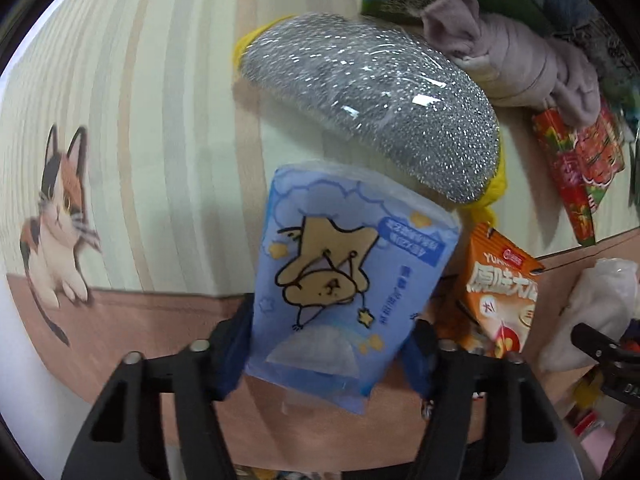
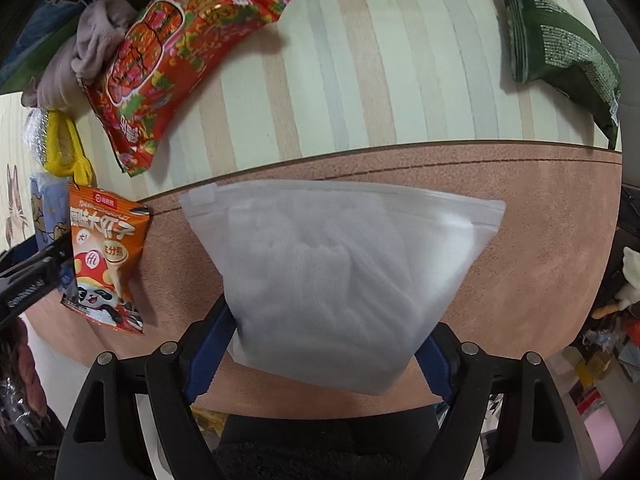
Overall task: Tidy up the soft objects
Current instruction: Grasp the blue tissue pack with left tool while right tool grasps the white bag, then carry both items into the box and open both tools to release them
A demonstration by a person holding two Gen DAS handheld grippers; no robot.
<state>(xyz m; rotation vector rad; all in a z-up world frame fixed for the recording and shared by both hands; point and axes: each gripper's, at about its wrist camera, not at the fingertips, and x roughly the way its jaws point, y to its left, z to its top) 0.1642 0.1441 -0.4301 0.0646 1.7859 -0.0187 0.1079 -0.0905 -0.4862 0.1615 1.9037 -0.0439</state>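
A: What was hard to make out?

B: The contents of the frosted zip bag (image 2: 340, 276). Something white and soft-looking was bunched inside it, but the cloudy plastic blurred it too much to name. Its lower edge was hidden behind the right gripper (image 2: 320, 356), whose blue pads (image 2: 208, 352) pressed on both sides of the bag, holding it above the pink border of the striped mat (image 2: 360, 92).

A: And the left side?

B: The left gripper (image 1: 328, 348) was clamped on the blue tissue pack (image 1: 344, 276), which had a cartoon bear printed upside down on it. The pack's bottom corner covered part of the fingers. Just beyond the tissue pack lay a silver scouring pad (image 1: 372, 120) sealed in clear wrap, with yellow peeking out at both ends; what the yellow part was could not be told.

A: Anything else near the tissue pack?

B: To its right was an orange snack packet (image 1: 500, 292), partly covered by the pack. Farther off, behind the scouring pad, sat a rolled grey cloth (image 1: 516, 56), touching a red patterned packet (image 1: 576, 164). A green packet (image 2: 560, 44) lay well apart from the tissue pack, and its print was unreadable. A cat picture (image 1: 56, 216) was printed on the mat to the pack's left.
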